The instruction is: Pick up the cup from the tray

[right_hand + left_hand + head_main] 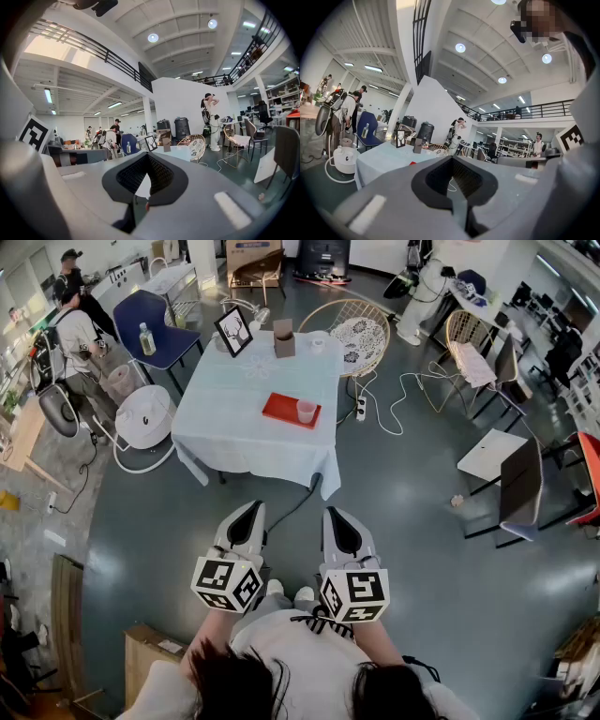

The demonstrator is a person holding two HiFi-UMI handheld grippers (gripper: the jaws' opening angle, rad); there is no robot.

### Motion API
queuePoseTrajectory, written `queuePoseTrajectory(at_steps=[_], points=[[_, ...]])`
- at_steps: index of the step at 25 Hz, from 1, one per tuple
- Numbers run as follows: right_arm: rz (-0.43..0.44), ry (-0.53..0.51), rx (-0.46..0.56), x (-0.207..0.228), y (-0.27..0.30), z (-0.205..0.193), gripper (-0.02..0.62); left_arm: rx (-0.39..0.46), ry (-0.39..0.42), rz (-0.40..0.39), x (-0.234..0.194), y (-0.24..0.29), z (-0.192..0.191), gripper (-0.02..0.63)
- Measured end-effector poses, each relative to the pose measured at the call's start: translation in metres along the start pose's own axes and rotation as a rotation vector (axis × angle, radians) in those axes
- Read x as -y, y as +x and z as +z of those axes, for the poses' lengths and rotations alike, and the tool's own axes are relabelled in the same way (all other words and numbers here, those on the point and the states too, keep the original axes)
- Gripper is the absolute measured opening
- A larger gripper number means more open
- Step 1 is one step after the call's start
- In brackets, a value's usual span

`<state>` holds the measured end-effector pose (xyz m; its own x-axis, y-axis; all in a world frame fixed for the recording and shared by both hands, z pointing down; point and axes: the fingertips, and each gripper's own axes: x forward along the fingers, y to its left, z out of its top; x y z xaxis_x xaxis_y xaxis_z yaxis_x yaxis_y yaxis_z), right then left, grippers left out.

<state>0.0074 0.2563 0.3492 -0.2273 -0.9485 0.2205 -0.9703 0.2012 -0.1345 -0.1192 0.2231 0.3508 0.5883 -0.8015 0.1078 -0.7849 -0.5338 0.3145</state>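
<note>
A pale translucent cup (306, 412) stands upright on the right end of a red tray (281, 409), which lies on a table with a light cloth (234, 427). Both grippers are held close to the person's body, well short of the table and over the grey floor. The left gripper (247, 514) and the right gripper (340, 519) point toward the table, jaws together, nothing between them. In the left gripper view the left gripper (453, 164) shows a sliver of the red tray (412, 163) beyond it. The right gripper (146, 161) has the table edge past its tip.
A picture frame (232, 330) and a brown box (283, 337) stand at the table's far side. A wicker chair (361, 329), a blue chair (155, 324), a white round appliance (145, 416) and floor cables (412, 390) surround it. People stand at far left (75, 334).
</note>
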Motion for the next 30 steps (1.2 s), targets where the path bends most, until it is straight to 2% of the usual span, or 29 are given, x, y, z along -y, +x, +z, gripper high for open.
queuePoseTrajectory(at_steps=[13,21,22,25,30], points=[[-0.021,-0.007,0.008,0.001,-0.002,-0.002,0.025,-0.001,0.004,0.004,-0.002,-0.003,-0.001,0.000],[-0.046,0.058,0.043,0.019,0.000,0.003,0.029,0.002,0.000,0.014,0.000,0.001,0.001,0.000],[-0.038,0.052,0.045,0.020,0.001,0.004,0.039,0.003,0.001,0.018,0.000,0.001,0.001,0.000],[0.003,0.037,0.048,0.022,0.003,0.007,0.129,0.004,-0.003,0.033,0.000,0.003,0.001,0.000],[0.046,0.021,0.041,0.027,0.009,0.011,0.177,0.002,-0.014,0.055,0.000,0.008,-0.001,0.000]])
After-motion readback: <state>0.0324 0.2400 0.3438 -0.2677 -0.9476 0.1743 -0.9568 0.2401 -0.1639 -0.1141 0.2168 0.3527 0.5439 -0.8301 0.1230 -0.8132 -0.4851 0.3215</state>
